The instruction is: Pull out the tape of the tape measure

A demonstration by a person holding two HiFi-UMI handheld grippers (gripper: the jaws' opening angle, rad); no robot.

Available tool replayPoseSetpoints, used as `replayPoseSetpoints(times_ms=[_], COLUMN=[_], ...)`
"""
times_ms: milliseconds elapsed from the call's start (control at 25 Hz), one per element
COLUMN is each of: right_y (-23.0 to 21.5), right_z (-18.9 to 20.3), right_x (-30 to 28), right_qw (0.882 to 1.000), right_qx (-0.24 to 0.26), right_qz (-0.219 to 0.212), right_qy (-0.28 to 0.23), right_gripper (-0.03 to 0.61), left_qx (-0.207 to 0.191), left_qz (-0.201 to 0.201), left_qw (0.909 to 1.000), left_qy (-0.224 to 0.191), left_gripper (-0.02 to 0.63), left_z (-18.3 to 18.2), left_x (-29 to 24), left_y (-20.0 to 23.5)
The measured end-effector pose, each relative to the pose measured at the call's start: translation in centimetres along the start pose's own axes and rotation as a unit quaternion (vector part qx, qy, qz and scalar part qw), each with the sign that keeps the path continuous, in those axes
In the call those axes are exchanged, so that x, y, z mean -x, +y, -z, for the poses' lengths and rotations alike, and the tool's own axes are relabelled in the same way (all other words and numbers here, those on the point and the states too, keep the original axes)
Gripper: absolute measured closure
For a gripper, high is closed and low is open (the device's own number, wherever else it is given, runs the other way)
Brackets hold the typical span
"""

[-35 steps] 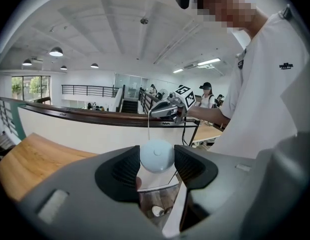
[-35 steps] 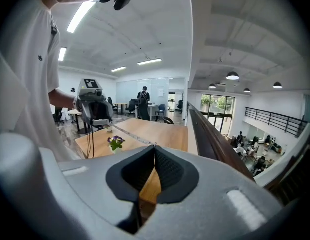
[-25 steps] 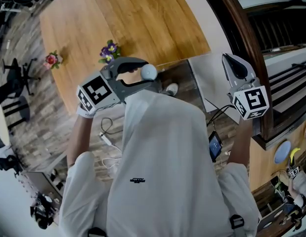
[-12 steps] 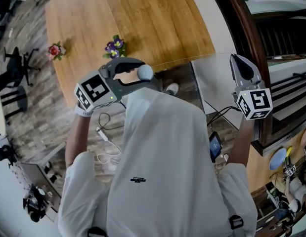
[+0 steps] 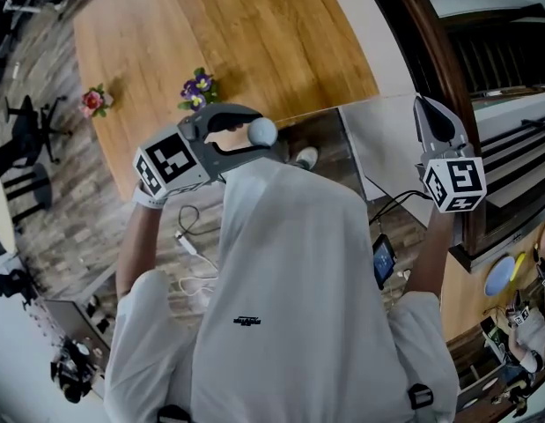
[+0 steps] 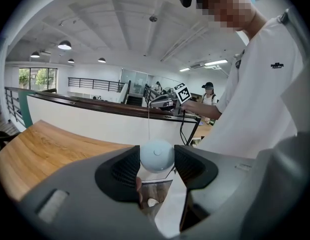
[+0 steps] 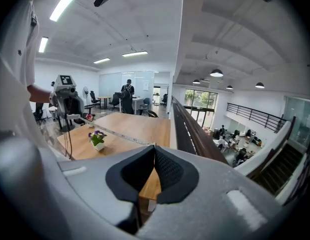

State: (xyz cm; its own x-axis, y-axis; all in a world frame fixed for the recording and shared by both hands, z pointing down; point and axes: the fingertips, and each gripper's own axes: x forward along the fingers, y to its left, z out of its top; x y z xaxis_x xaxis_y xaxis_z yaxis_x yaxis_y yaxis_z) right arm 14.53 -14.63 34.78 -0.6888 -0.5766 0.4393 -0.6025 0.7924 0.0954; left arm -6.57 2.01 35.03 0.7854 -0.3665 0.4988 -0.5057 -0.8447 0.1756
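You are holding the tape measure in your left gripper: the jaws are standing wide and pressing on either side of its round, pale blue case, just left of centre in the head view, above the near edge of the wooden table. Your right gripper is sitting at the right edge of that view with its jaws closed together. Judging by the thin line ending right at their tips, they are pinching the end of the tape. That tape is already out and spanning the gap between your two hands; in the left gripper view it is rising as a fine line from the case toward the far gripper. So the case is lying straight to the left of your right gripper, and the tape's long axis is running across the frame, left to right. Any further pull should be following that same line, with the right hand drawing rightward, away from the case.
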Motion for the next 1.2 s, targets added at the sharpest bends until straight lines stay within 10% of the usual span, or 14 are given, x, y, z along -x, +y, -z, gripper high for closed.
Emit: replayPoseSetpoints(times_ms=[1200], right_y=[2.4], right_z=[-0.8], right_x=[-1.4], right_qw=[0.999], right_qx=[-0.01], right_qz=[-0.006], right_qy=[-0.032], right_gripper=[0.569], left_qx=[0.037], left_qz=[-0.106], left_qw=[0.993], left_qy=[-0.037], left_gripper=[0.377], left_z=[-1.6], left_x=[-3.0], left_y=[4.4])
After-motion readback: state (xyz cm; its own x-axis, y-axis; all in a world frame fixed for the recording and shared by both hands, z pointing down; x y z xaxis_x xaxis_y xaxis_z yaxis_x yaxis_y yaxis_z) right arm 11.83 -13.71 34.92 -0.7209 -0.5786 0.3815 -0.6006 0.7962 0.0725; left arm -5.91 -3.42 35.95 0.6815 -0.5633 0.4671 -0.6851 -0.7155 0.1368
